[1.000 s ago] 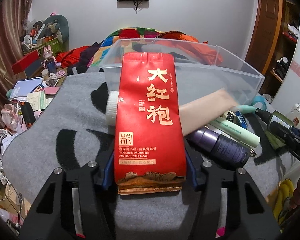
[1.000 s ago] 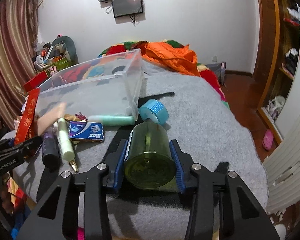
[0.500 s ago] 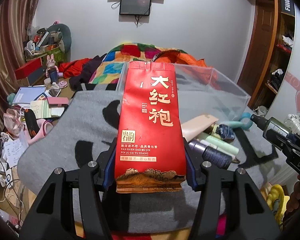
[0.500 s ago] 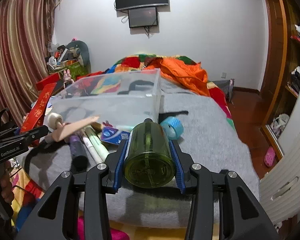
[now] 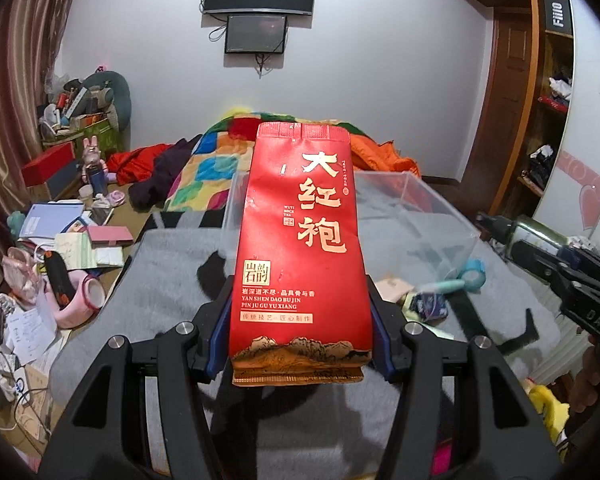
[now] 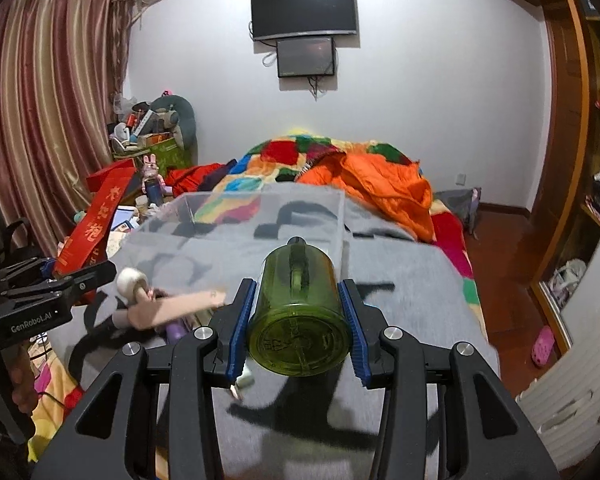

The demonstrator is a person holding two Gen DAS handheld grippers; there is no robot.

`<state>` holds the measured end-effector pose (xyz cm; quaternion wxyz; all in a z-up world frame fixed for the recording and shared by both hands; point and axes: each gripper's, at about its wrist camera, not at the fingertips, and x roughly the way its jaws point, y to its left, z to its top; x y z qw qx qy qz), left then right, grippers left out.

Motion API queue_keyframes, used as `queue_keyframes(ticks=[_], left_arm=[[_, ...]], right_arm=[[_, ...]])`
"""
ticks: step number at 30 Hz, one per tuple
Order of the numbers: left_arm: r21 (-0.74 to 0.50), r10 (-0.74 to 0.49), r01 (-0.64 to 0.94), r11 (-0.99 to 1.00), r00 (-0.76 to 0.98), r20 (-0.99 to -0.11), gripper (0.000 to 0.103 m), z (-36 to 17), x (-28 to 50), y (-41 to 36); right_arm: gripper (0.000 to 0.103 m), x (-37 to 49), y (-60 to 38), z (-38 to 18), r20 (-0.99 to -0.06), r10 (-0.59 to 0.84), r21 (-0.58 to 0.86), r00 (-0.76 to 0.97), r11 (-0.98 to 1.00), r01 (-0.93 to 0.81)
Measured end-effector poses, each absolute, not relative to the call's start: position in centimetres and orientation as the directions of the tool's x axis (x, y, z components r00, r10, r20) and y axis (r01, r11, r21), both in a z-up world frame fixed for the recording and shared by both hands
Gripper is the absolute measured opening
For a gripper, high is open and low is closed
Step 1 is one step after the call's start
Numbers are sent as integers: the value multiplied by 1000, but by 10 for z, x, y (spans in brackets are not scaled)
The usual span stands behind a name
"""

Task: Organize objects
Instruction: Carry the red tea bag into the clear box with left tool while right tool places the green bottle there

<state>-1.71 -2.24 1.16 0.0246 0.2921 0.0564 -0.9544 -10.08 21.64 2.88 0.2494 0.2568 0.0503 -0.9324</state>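
Left gripper (image 5: 300,344): clamped across the lower end of a red tea pouch (image 5: 300,248), blue pads on both side edges, pouch carried clear of the bed and pointing forward toward the bin. Pouch: foil, flat, sealed top and bottom; likely light, crushable under hard squeeze, slick on its faces, so best taken by the gusseted sides near one end, as here. Right gripper (image 6: 296,320): clenched on a green translucent bottle (image 6: 298,300), base toward the camera, dark cap forward, held above the blanket. Bottle: rigid plastic, round, probably smooth enough to roll or twist between pads; grip across mid-body suits it; fill level not readable. Ahead of both: clear plastic bin (image 5: 416,216), open-topped, standing on the grey blanket (image 5: 168,272), apparently with nothing in it. Just in front of the bin: loose toiletries, including a beige tube (image 6: 180,306), a mint-green tube (image 5: 440,287), a blue tape roll (image 5: 473,274). Judged step: carrying both items to the bin.
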Motion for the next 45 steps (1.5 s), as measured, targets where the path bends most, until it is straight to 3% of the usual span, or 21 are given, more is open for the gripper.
queue_keyframes(ticks=[10,28,45], left_arm=[[-102,20,46,-994,-826,-564,56,27,-48,-27],[-129,152,-84,-988,-682,-715,56,4,-123,-23],[-73,104,-75,-994,-649,-754,56,-7,-167,-23]], right_arm=[[38,-137,193,35,-522,-473,52,-710,-848,527],[38,-211,149,16,-616,-452,57,-645,-843,535],[38,-241,124,-7,-687,-416,42,-596,-842,538]])
